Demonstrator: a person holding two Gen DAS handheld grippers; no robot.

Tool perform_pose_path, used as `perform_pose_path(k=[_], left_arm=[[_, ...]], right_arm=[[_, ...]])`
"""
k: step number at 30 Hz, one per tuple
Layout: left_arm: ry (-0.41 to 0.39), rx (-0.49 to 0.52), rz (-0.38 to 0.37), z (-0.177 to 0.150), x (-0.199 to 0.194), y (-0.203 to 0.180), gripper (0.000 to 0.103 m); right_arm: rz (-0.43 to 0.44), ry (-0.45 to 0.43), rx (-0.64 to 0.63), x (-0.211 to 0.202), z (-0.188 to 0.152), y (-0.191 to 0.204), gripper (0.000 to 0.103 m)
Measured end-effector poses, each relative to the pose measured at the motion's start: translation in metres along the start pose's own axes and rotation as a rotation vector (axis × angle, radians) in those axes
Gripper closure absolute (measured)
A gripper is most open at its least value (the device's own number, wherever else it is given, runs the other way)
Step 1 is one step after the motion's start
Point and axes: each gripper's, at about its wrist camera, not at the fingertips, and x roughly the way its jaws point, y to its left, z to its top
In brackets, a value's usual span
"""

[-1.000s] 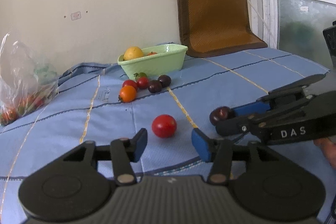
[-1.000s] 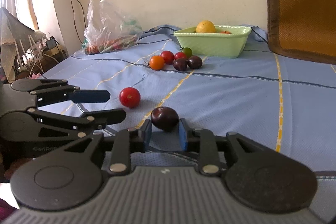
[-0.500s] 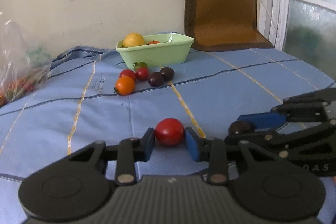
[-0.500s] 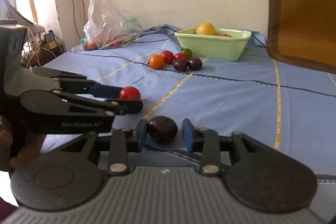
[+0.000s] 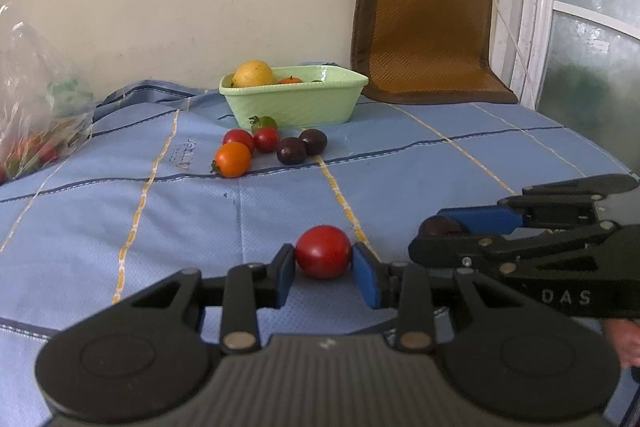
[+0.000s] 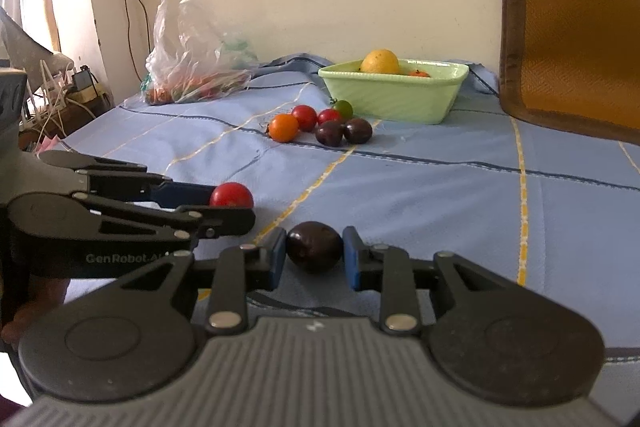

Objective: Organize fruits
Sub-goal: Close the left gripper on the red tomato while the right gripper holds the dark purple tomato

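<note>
My left gripper [image 5: 324,269] is shut on a red tomato [image 5: 323,251], its blue pads touching both sides, low over the blue cloth. My right gripper [image 6: 314,255] is shut on a dark purple fruit [image 6: 314,246] just to the right of it. Each gripper shows in the other's view: the right gripper [image 5: 460,231] and the left gripper [image 6: 224,205]. A light green tub [image 5: 294,99] at the back holds a yellow fruit [image 5: 253,73] and a small orange one. Several loose tomatoes and dark fruits [image 5: 266,147] lie in front of the tub.
A clear plastic bag of produce [image 6: 192,67] lies at the back left. A brown woven cushion [image 5: 420,31] leans on the wall at the back right. The bed's left edge drops off to cables and clutter [image 6: 52,91].
My left gripper has moved forward and closed on the red tomato. My right gripper has stayed around the dark fruit, its pads now tight against it.
</note>
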Motion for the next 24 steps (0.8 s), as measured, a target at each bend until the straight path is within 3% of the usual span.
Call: perform_pose_path(k=[24], left_arm=[[-0.008, -0.042, -0.01, 0.0, -0.0007, 0.0059, 0.071]], right_arm=[[-0.008, 0.005, -0.016, 0.0012, 0.0004, 0.0025, 0.069]])
